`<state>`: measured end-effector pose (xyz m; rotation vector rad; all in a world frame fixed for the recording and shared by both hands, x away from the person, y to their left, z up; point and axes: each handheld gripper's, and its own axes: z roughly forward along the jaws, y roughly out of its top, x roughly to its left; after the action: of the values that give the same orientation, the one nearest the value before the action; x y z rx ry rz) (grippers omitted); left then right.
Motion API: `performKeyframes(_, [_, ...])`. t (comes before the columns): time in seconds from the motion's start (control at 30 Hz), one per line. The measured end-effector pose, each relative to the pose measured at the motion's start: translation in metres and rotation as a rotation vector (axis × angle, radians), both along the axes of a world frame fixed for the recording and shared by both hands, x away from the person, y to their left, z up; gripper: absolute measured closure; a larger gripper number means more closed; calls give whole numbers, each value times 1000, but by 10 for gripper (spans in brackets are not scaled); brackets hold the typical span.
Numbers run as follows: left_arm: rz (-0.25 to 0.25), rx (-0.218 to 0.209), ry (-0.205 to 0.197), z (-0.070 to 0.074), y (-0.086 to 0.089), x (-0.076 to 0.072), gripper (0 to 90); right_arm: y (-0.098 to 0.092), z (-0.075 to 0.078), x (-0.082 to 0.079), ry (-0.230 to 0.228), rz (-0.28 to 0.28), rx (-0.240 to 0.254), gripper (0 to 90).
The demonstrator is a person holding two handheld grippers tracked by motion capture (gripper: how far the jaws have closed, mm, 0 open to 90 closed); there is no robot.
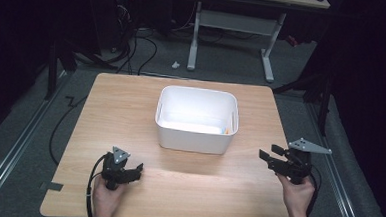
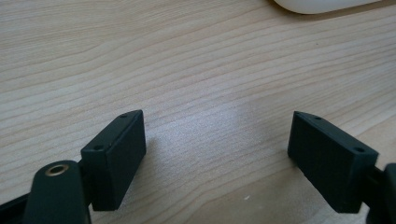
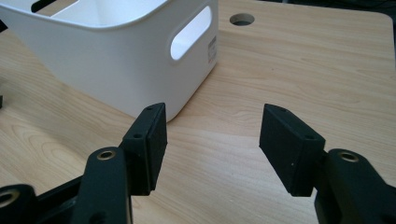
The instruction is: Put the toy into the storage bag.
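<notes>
Risk from here: right tongs point(image 1: 269, 158), at lower right of the high view, could bump the white bin point(image 1: 196, 119) wall and push it across the desk point(image 1: 131, 105), if brought in too low. Both tongs spread wide, holding nothing; left tongs point(image 1: 136, 171) at lower left, just above bare wood. Bin at the frame centre, upright. Inside, something pale and flat on the bottom, plus a small orange bit at its right wall; cannot tell what.

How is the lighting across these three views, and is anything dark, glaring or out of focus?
High view: the wooden table and white bin are brightly lit, the surrounding floor nearly black. Left gripper view: a soft sheen on the wood between the left hand-held gripper jaws, which look slightly soft. Right gripper view: even light, the bin's wall sharp.
</notes>
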<state>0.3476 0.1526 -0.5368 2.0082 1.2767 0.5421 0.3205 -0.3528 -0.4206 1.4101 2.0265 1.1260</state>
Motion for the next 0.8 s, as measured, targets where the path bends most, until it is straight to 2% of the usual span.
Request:
performKeyframes(0.47, [0,0,0,0,0,0,196,11,-19,0,35,14,9,417])
performKeyframes(0.8, [-1,0,0,0,0,0,196,17,-33,3,61,34,-2,411])
